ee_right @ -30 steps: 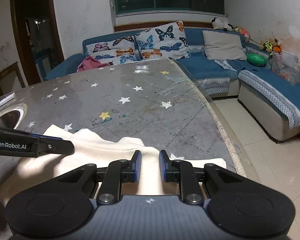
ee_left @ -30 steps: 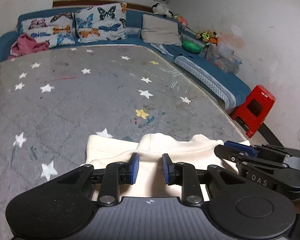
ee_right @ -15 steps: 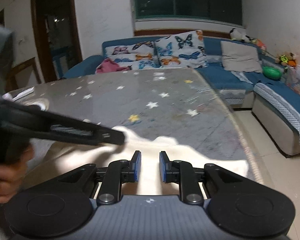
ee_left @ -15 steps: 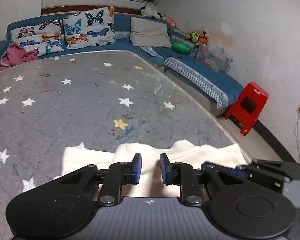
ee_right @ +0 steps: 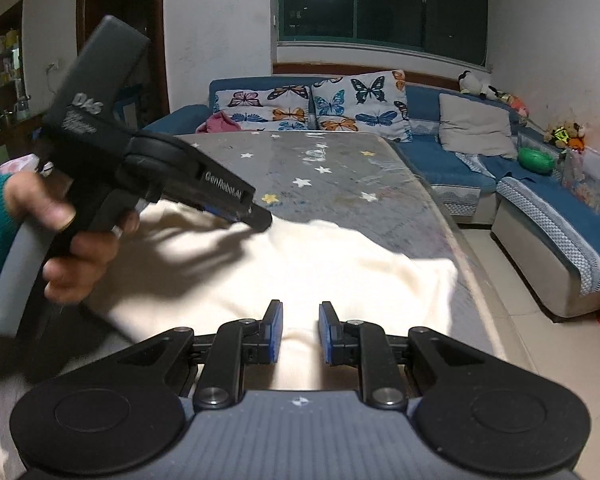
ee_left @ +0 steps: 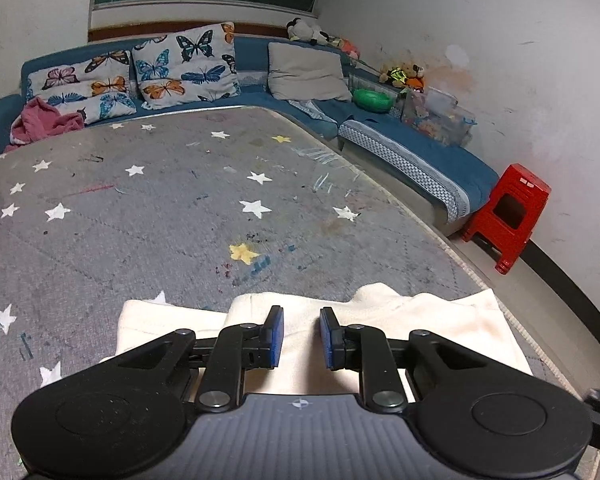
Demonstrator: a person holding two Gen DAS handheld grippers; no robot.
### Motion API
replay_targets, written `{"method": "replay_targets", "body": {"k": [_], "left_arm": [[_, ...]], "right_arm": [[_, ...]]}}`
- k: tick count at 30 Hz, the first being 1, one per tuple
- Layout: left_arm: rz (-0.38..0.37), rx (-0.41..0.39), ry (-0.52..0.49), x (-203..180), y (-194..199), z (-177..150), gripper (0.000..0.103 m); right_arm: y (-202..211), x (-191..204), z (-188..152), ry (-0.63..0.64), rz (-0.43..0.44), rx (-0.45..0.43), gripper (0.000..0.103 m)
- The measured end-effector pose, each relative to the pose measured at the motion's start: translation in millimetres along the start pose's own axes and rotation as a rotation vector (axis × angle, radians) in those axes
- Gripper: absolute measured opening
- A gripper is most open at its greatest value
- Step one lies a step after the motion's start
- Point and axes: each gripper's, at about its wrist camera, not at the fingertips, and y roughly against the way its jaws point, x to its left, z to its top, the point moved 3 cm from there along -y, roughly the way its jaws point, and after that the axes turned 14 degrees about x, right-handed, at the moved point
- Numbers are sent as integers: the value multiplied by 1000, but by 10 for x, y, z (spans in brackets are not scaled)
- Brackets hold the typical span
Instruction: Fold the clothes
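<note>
A folded cream garment (ee_left: 384,332) lies at the near right corner of the grey star-patterned table (ee_left: 180,216); it also shows in the right wrist view (ee_right: 300,272). My left gripper (ee_left: 301,338) hovers above the garment, jaws a little apart, holding nothing. In the right wrist view the left gripper (ee_right: 256,216) is lifted over the garment's far left part, held by a hand. My right gripper (ee_right: 300,332) is over the garment's near edge, jaws a little apart and empty.
A blue corner sofa (ee_left: 400,140) with butterfly cushions (ee_left: 184,68) runs behind and to the right of the table. A red plastic stool (ee_left: 508,216) stands on the floor at right. A pink cloth (ee_left: 44,124) lies on the sofa's left end.
Both grippers have risen and pulled back from the garment. The left gripper now stands higher in the right wrist view. The right gripper has left the left wrist view.
</note>
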Motion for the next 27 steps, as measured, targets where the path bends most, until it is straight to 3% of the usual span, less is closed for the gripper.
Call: {"method": "replay_targets", "body": {"k": [8, 13, 18, 22, 27], "left_arm": [[12, 2, 0, -18, 2, 7, 22], [17, 5, 2, -25, 4, 14, 22], [22, 7, 1, -30, 7, 18, 22], [24, 8, -6, -28, 10, 12, 22], [19, 6, -3, -17, 8, 8, 22]], "right_arm": [[264, -70, -308, 29, -35, 26, 19], [373, -11, -234, 64, -42, 8, 18], [254, 89, 49, 43, 33, -58, 18], [-16, 207, 157, 56, 57, -37, 18], [-3, 346, -64, 136, 69, 6, 19]]}}
